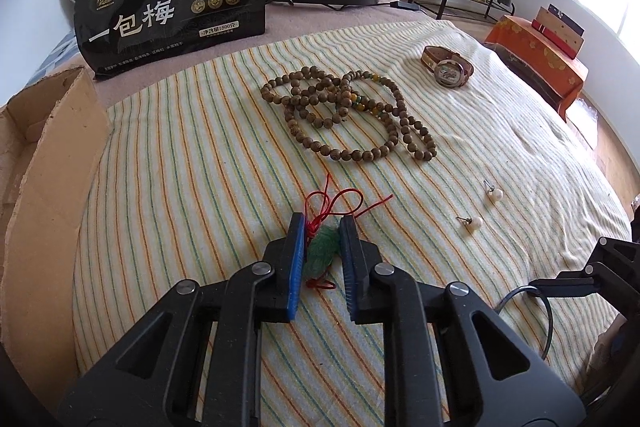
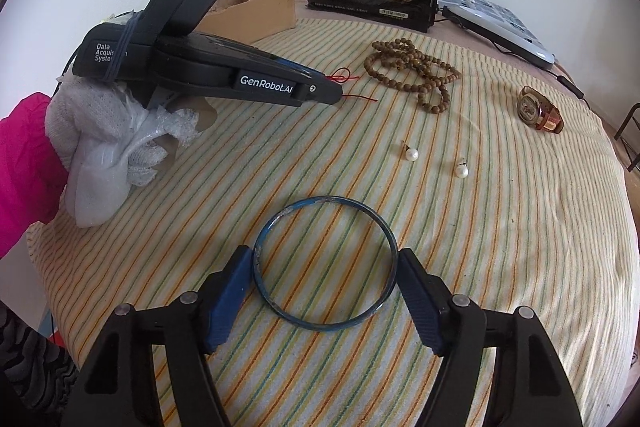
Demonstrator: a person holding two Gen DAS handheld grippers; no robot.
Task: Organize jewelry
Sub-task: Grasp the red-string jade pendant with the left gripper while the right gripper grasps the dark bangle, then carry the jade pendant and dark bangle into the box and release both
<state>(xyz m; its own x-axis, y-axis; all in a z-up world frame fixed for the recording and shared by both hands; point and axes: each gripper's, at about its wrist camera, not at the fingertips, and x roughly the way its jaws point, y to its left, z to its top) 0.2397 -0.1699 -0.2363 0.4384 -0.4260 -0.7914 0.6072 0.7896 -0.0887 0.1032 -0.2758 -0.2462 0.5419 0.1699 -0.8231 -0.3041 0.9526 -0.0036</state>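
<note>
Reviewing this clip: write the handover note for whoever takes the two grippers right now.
Left gripper: jaws closed on the green pendant with red cord.
Right gripper: jaws touching both sides of the blue bangle, flat on the striped cloth.
Still loose on the cloth: bead strands, watch, two pearl earrings.
Cardboard box sits left. Nothing visibly sorted yet.

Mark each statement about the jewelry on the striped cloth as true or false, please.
1. The left gripper has the green pendant on a red cord between its fingers. True.
2. The thin blue bangle hangs in the air. False: it lies on the striped cloth.
3. Two pearl earrings lie apart. True.
4. The brown-strap wristwatch rests on the wooden bead string. False: they are apart.
</note>
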